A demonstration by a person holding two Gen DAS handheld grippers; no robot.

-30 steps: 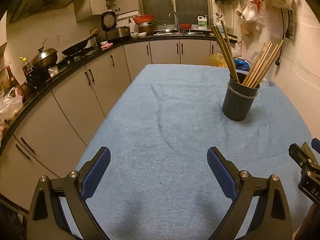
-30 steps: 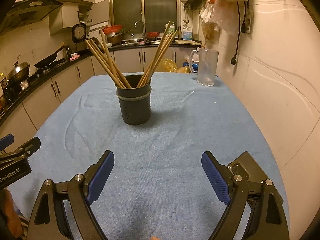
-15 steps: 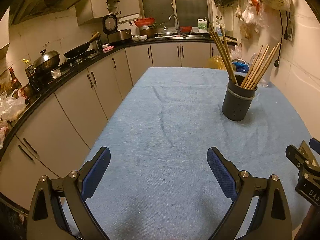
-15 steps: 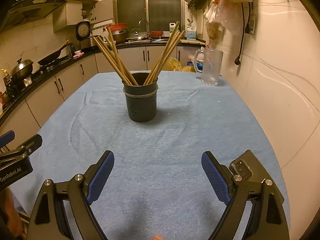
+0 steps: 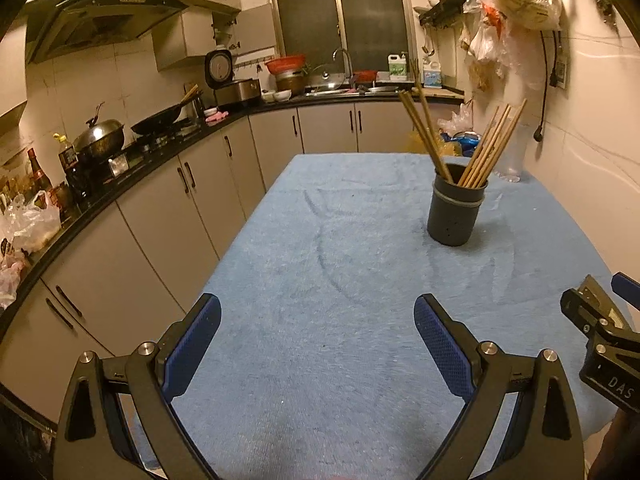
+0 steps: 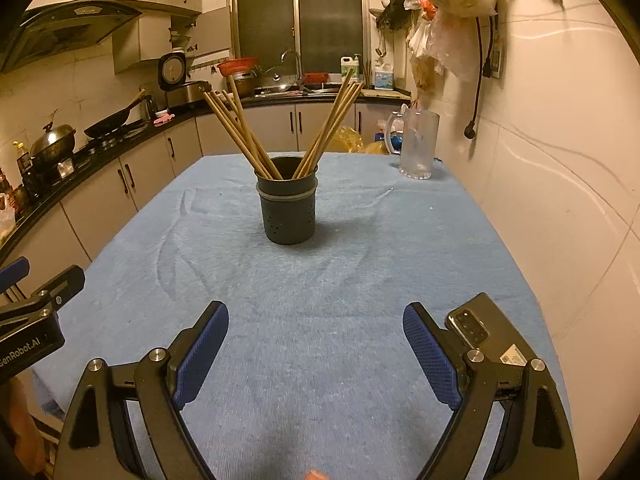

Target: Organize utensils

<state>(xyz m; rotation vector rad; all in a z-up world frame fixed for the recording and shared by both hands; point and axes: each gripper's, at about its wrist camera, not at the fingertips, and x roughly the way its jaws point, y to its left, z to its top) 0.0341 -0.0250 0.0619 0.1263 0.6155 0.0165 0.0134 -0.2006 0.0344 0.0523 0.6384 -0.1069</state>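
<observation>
The left gripper [image 5: 316, 344] is released, its ribbed blue pads [image 5: 192, 346] wide apart over the fuzzy blue cloth [image 5: 340, 280]. At 1 o'clock stands the round dark holder [image 5: 454, 216], wooden chopsticks [image 5: 486, 146] fanning out. The right gripper [image 6: 316, 352] is also released; the holder [image 6: 289, 212] is at 12 o'clock, a phone [image 6: 486, 334] beside its right finger.

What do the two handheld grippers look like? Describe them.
Both are alike: the left gripper and the right gripper have black angular frames with silver bolts and textured blue pads. White lettering marks each body, partly readable as "GenRobot.AI" on the left.
</observation>
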